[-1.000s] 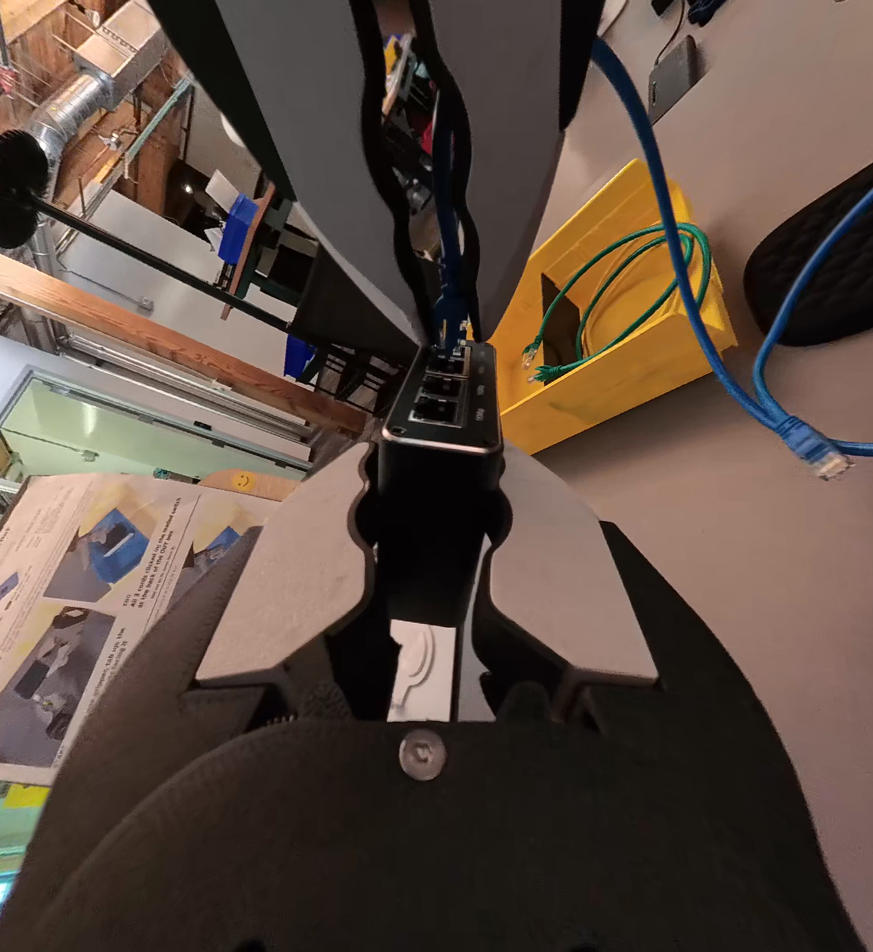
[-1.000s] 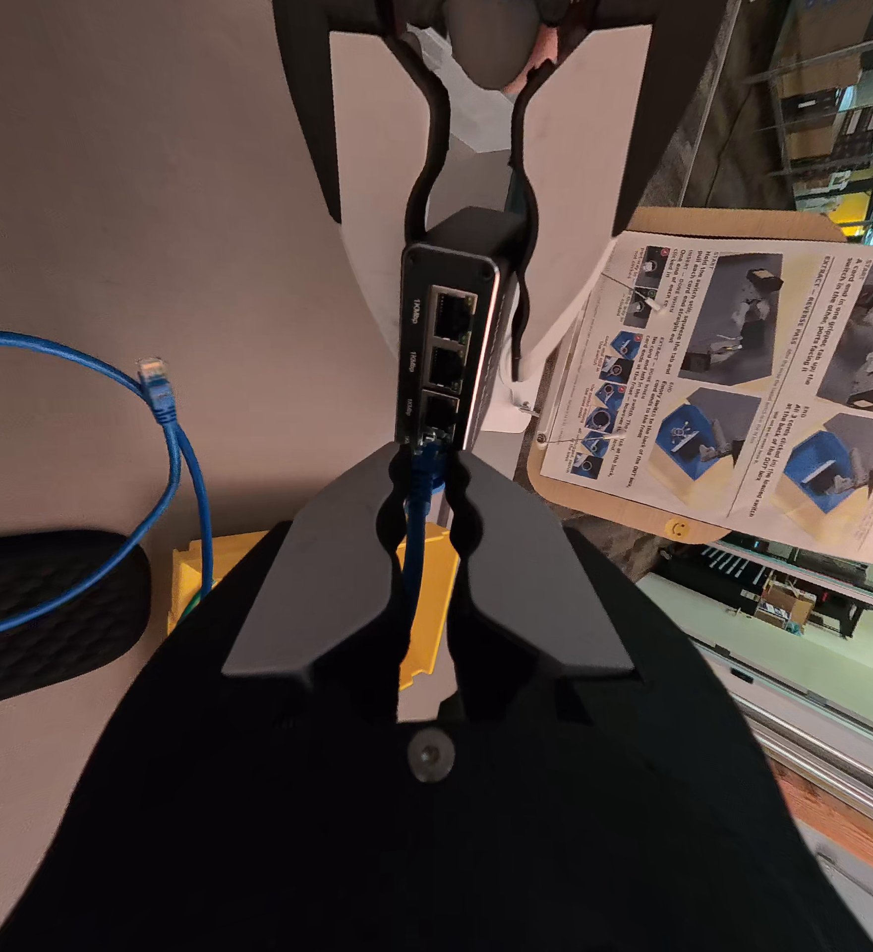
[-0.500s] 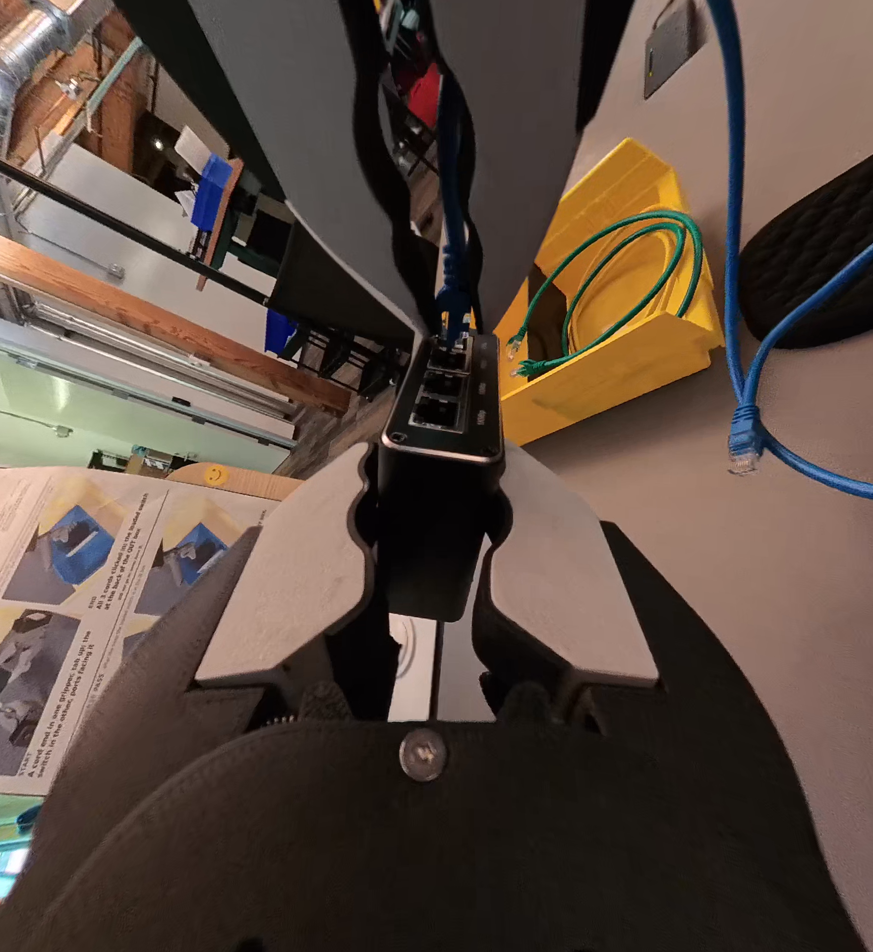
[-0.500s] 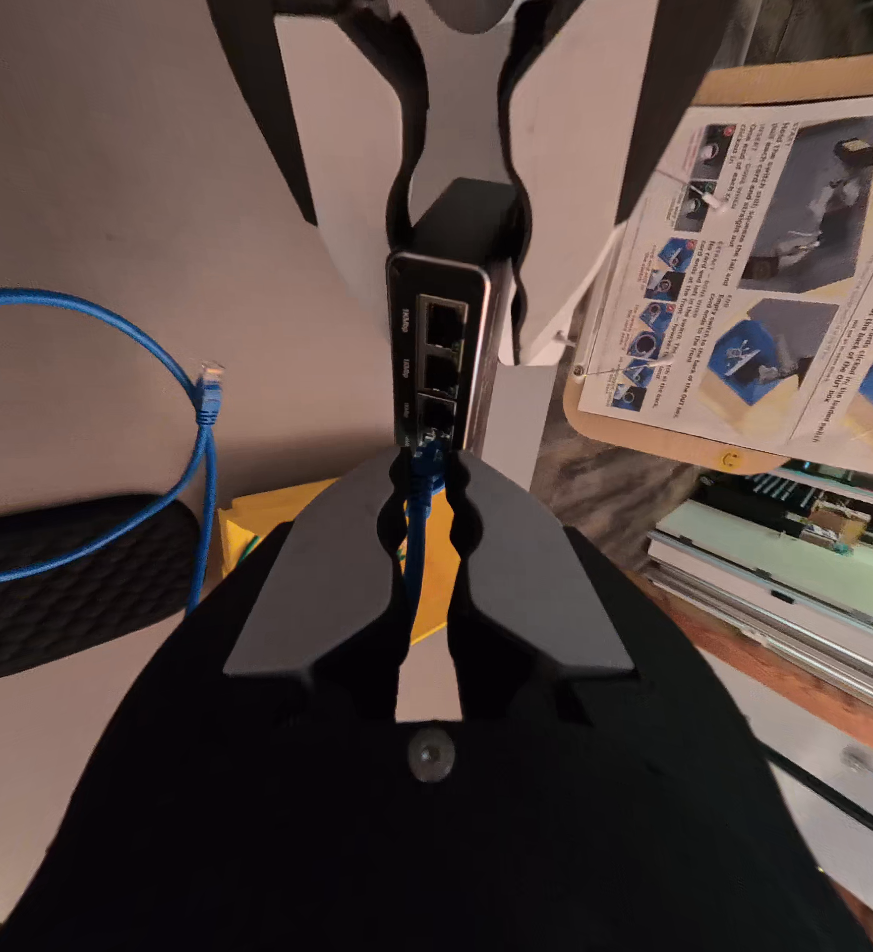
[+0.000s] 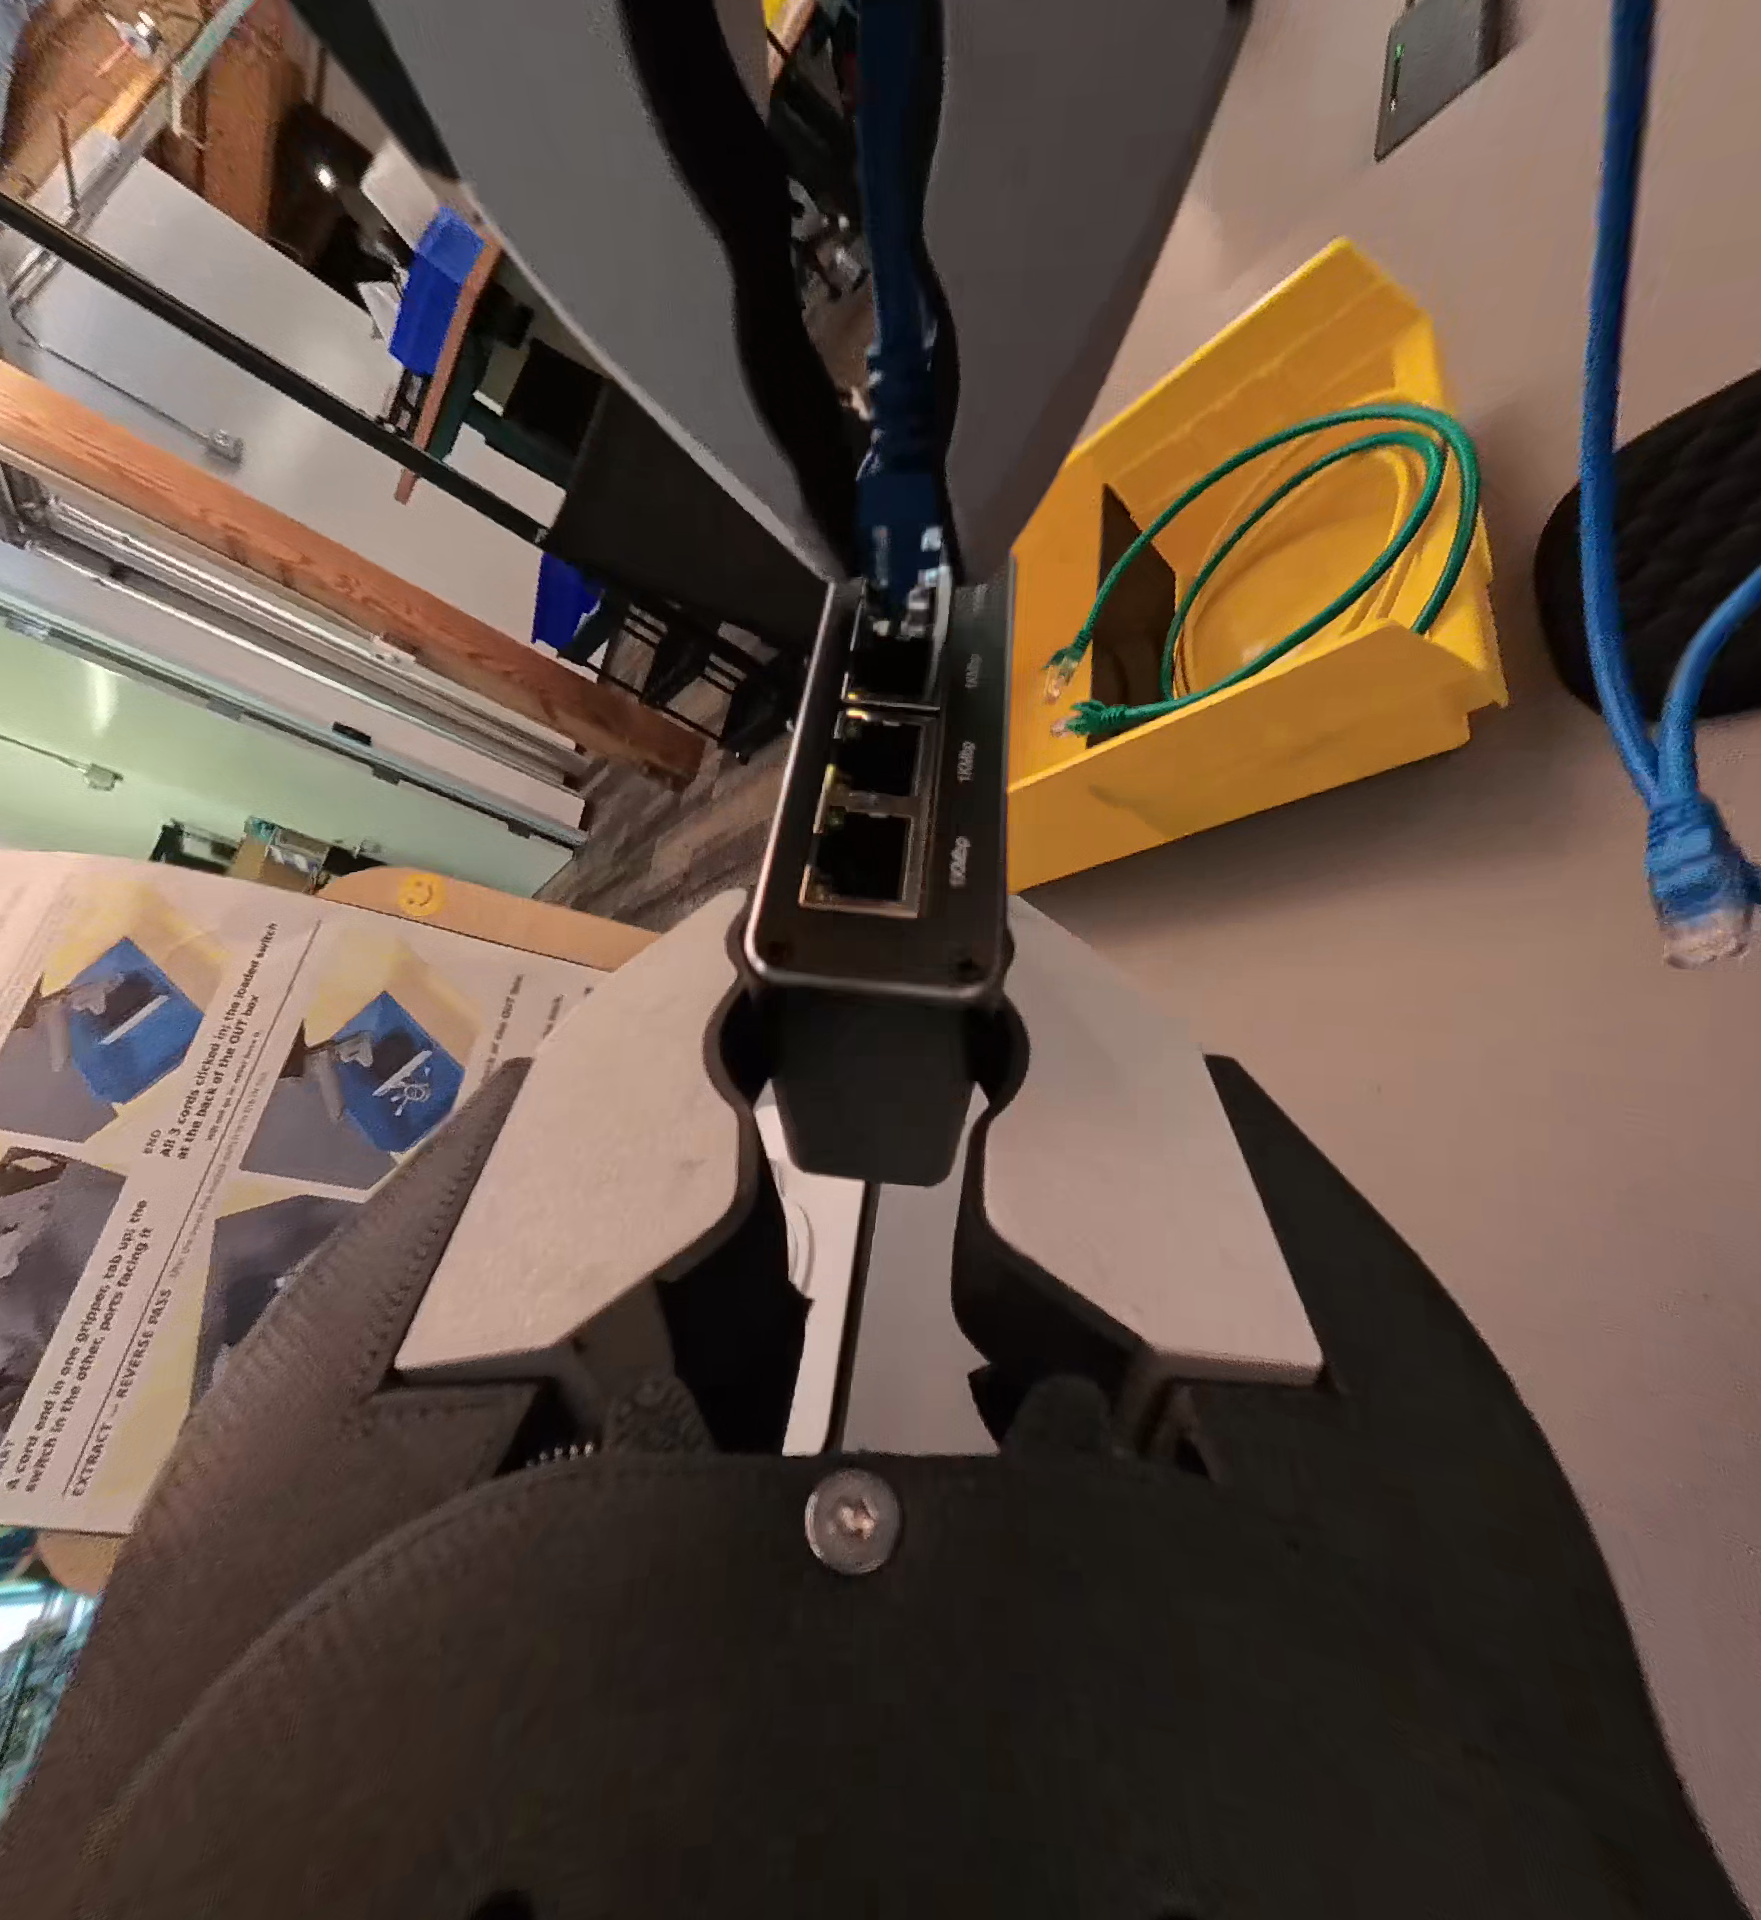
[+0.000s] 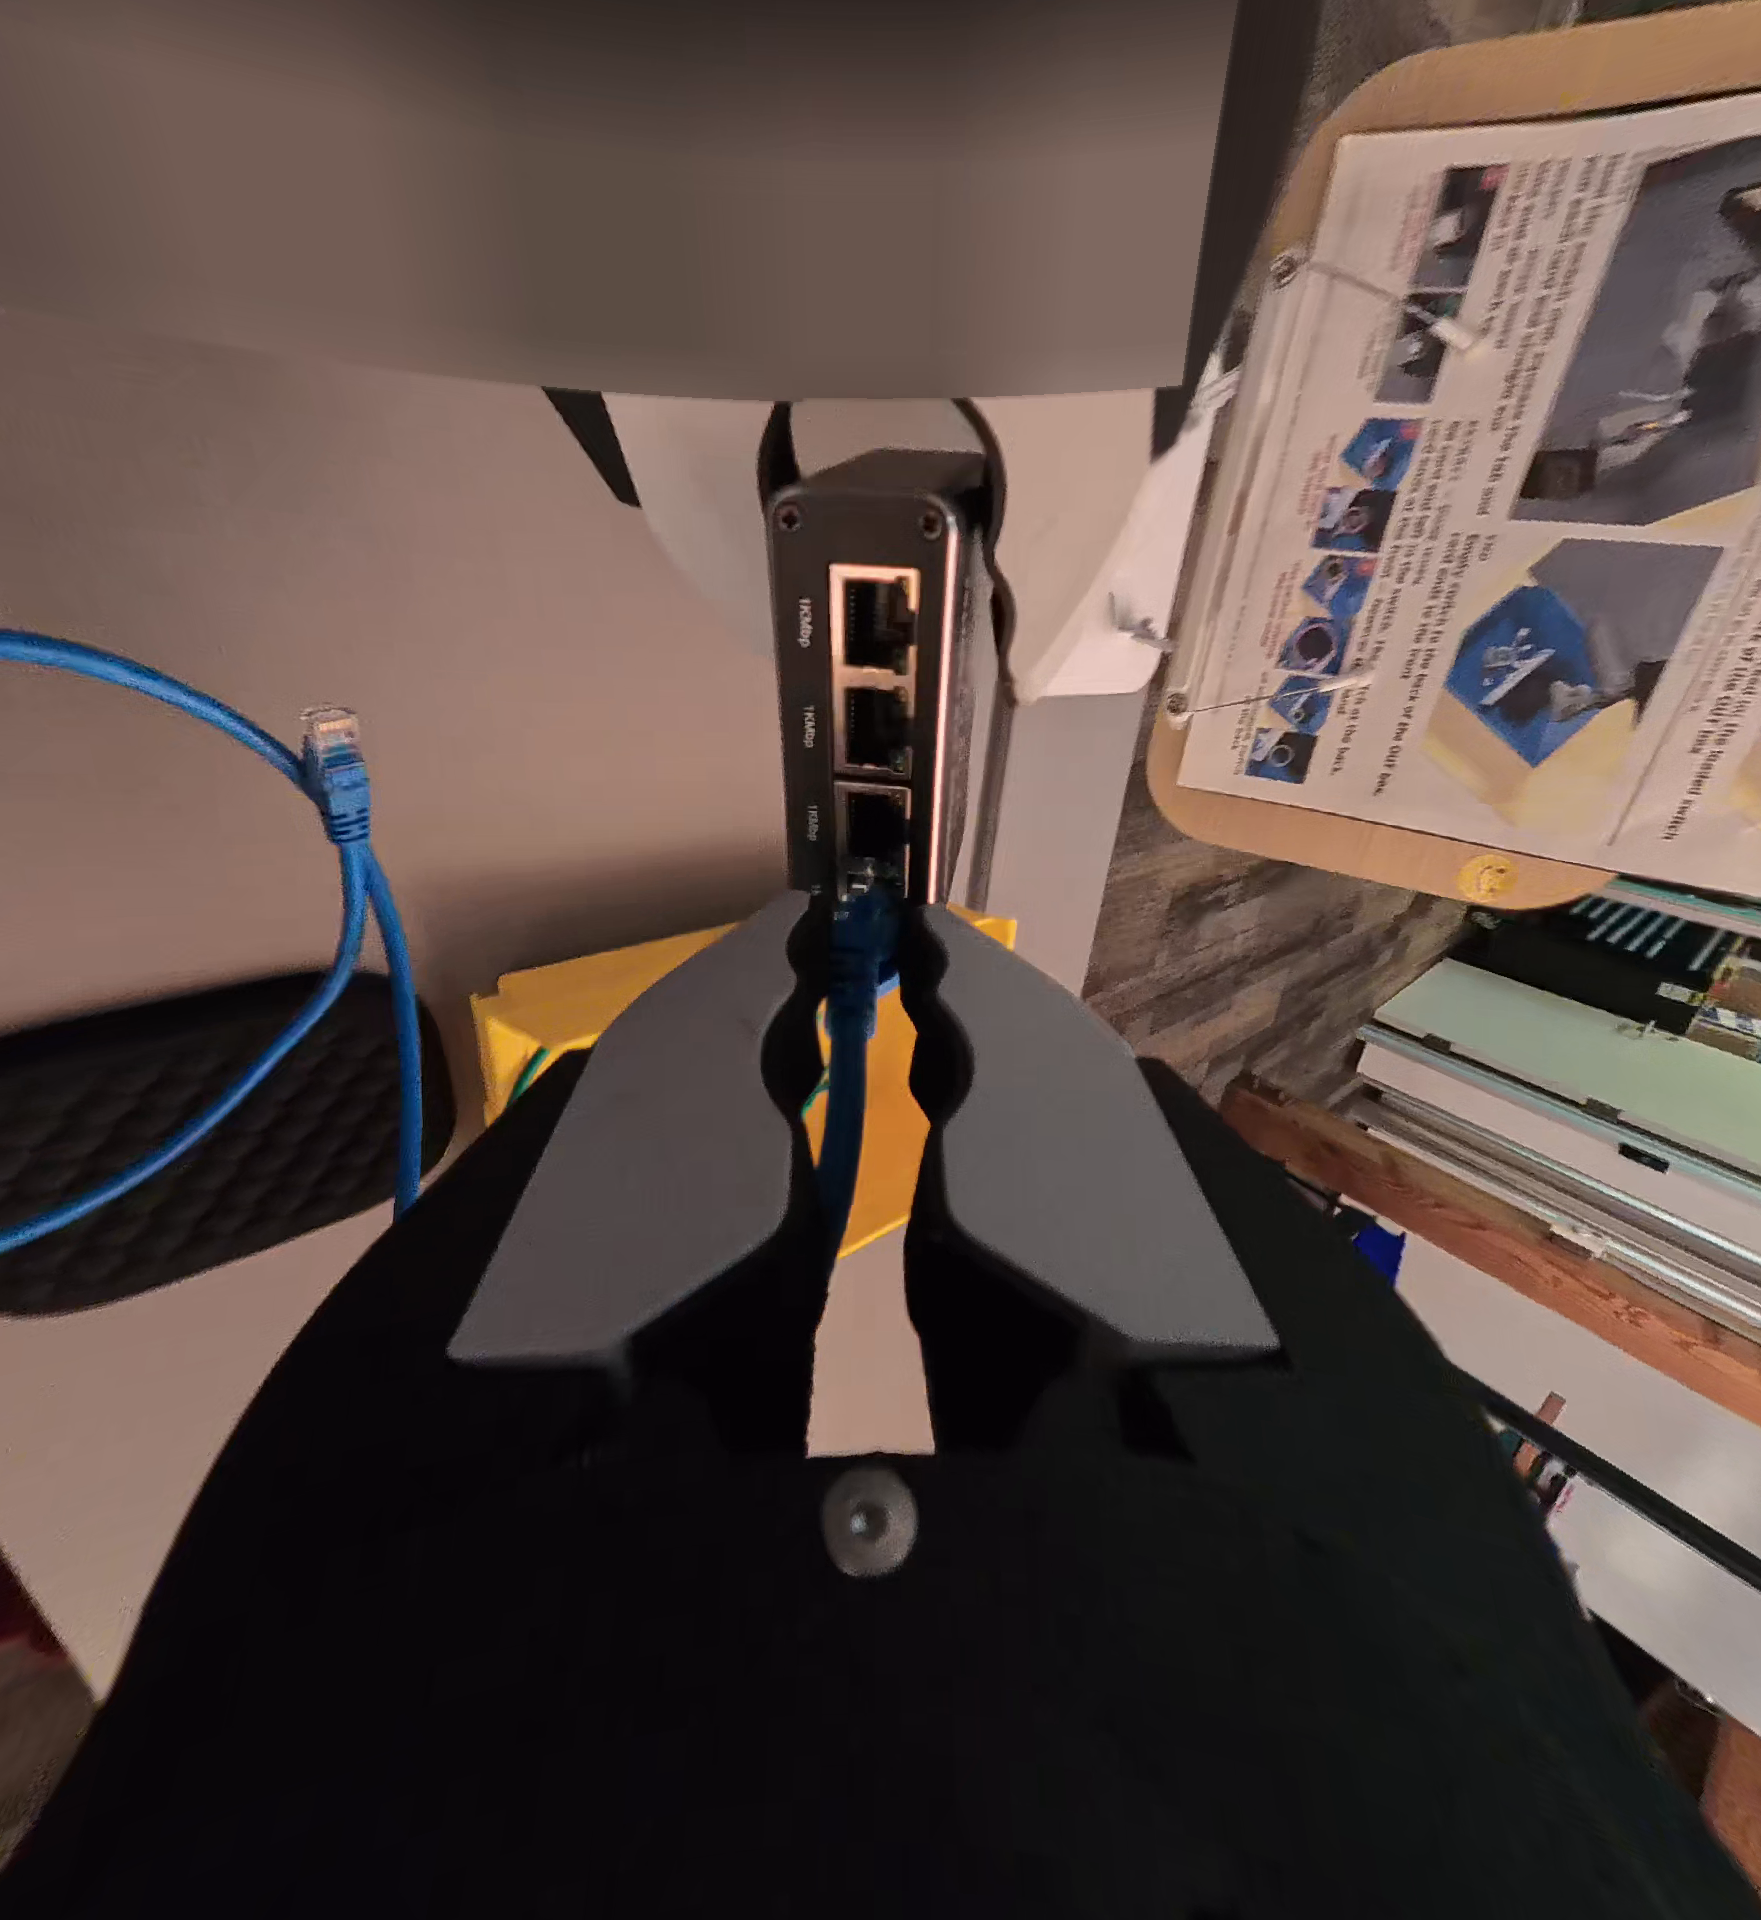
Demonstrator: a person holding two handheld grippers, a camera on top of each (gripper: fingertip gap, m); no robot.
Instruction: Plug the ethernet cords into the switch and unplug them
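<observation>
My left gripper (image 5: 871,997) is shut on the black switch (image 5: 886,790), held above the table with its row of ports facing the right gripper. My right gripper (image 6: 860,935) is shut on a blue ethernet cord (image 6: 850,1039) just behind its plug. The plug tip sits at the end port of the switch (image 6: 871,686), the one nearest my right gripper; how deep it sits is not clear. The three other ports in view are empty. In the left wrist view the same plug (image 5: 902,520) meets the far end of the switch. The cord's other plug (image 6: 336,769) hangs loose.
A yellow bin (image 5: 1219,748) on the grey table holds a coiled green cord (image 5: 1323,540). A black padded mat (image 5: 1707,540) lies beside it, under the blue cord loop. An instruction sheet on a cardboard board (image 6: 1530,468) is to the side. Shelving stands beyond the table edge. About 5 cm separates my left fingertips from my right.
Both grippers have shifted and tilted together over the table. The plug has stayed at the end port. The loose blue plug has swung on its loop.
</observation>
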